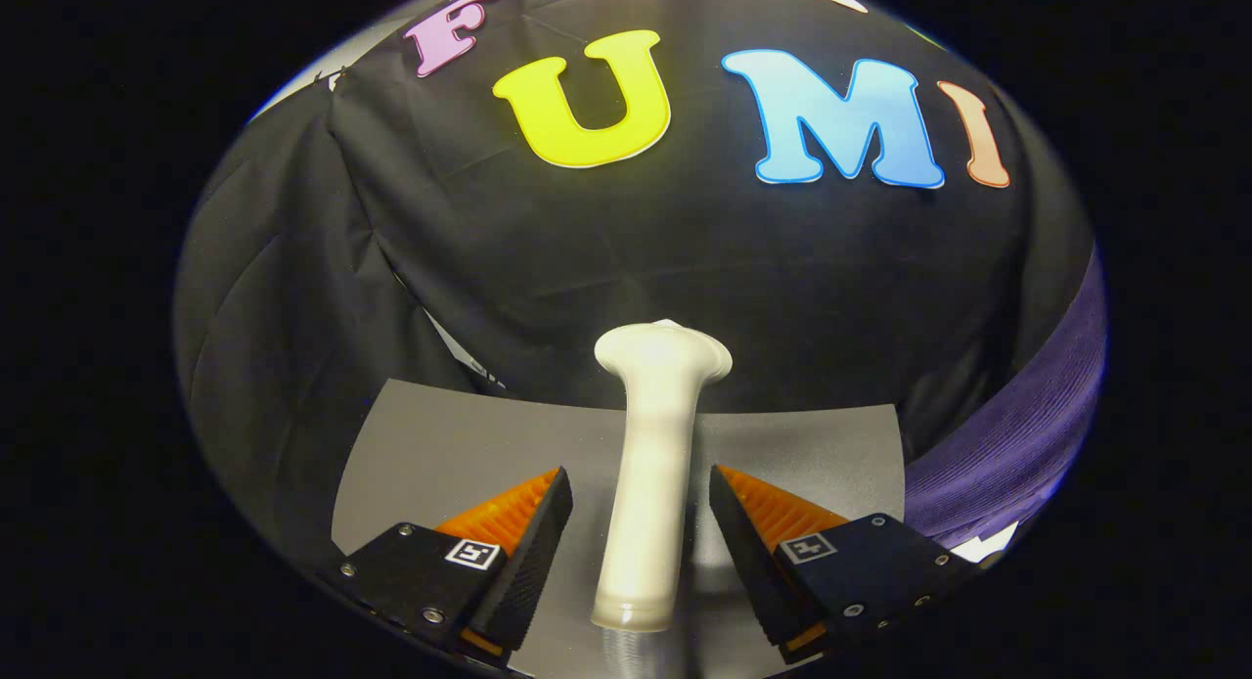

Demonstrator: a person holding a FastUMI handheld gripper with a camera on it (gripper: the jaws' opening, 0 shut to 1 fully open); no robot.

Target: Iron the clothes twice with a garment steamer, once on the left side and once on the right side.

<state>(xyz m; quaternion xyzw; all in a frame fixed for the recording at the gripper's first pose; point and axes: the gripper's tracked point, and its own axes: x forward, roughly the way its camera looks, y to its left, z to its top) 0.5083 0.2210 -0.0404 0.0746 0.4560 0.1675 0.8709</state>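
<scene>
Jaws are seen spread apart, one on each side of the garment steamer (653, 474), with a clear gap left between each of them and the white handle; nothing is gripped, and the gripper (641, 508) is judged to be standing open around the tool rather than closed on it. The steamer is laid lengthwise between the fingers (528, 522) on a grey surface (430, 454), its flared head pointed away, beyond the fingertips, and its ribbed hose end found nearest the camera, just behind the fingers.

By its look, the steamer is judged to be a rigid plastic body, smooth and somewhat glossy, so it may slip if only lightly pinched. It is probably not heavy, though the wider head could make it nose-heavy, and the hose may drag at the rear. A hold is best taken on the straight, narrow middle of the handle, where both fingers can press flat against opposite sides, and not on the flared head or the ribbed hose.

Beyond the surface the booth's black cloth wall (606, 258) is hung, and to the right a purple ribbed garment (1017, 434) is seen, well apart from the steamer.

No brand or readable label is made out on the steamer; small square marker tags (473, 553) are fixed on the gripper, carrying patterns and no legible words.
</scene>
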